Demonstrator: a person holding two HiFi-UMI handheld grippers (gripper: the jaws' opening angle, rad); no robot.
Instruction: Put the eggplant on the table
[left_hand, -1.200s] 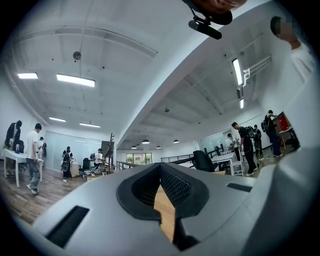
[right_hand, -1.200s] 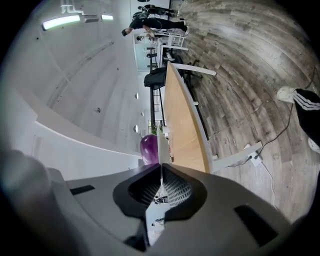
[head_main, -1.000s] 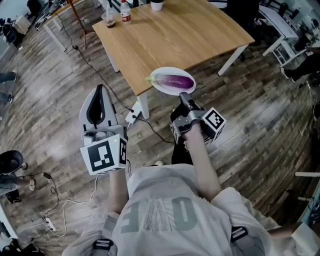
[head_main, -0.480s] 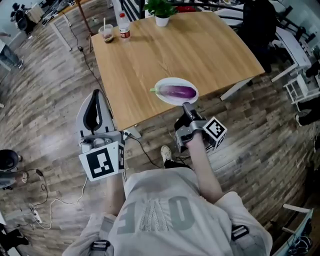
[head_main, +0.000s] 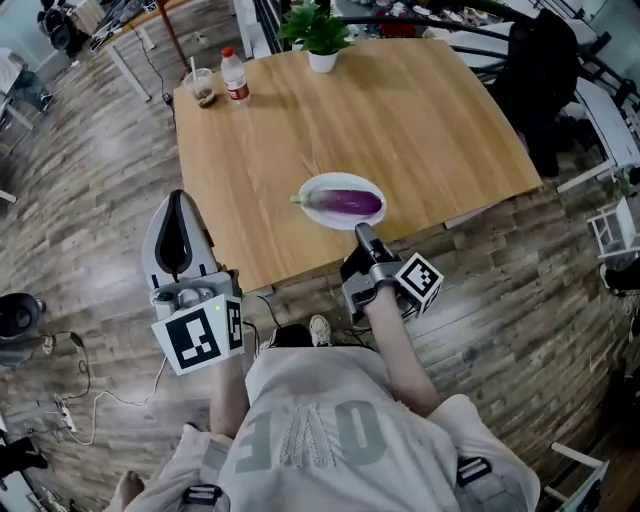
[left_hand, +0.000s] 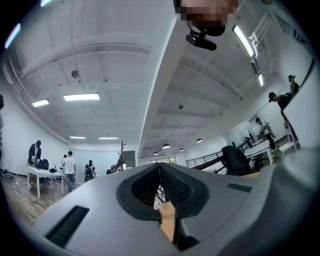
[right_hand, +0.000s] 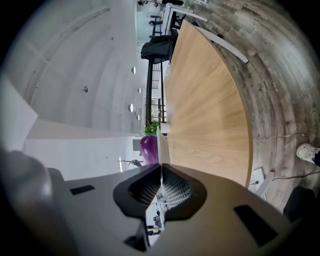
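A purple eggplant (head_main: 350, 203) lies on a white plate (head_main: 312, 189) over the near part of the wooden table (head_main: 400, 110). My right gripper (head_main: 362, 232) is shut on the plate's near rim. In the right gripper view the plate (right_hand: 162, 145) shows edge-on, a thin white line running from between the pads (right_hand: 172, 187), with the eggplant (right_hand: 149, 148) beyond. Whether the plate rests on the wood I cannot tell. My left gripper (head_main: 178, 195) is held up off the table's left edge, tips together with nothing in them; its view looks toward the ceiling past its closed jaws (left_hand: 160, 167).
A potted plant (head_main: 318, 35), a bottle (head_main: 236, 76) and a cup (head_main: 201, 88) stand at the table's far side. A black chair (head_main: 540, 60) is at the far right. Cables (head_main: 70, 400) and a black bin (head_main: 18, 315) lie on the floor to the left.
The person has stepped up to the table. The plate with the eggplant, held by my right gripper, went from the table's corner edge to over the tabletop. My left gripper came forward too.
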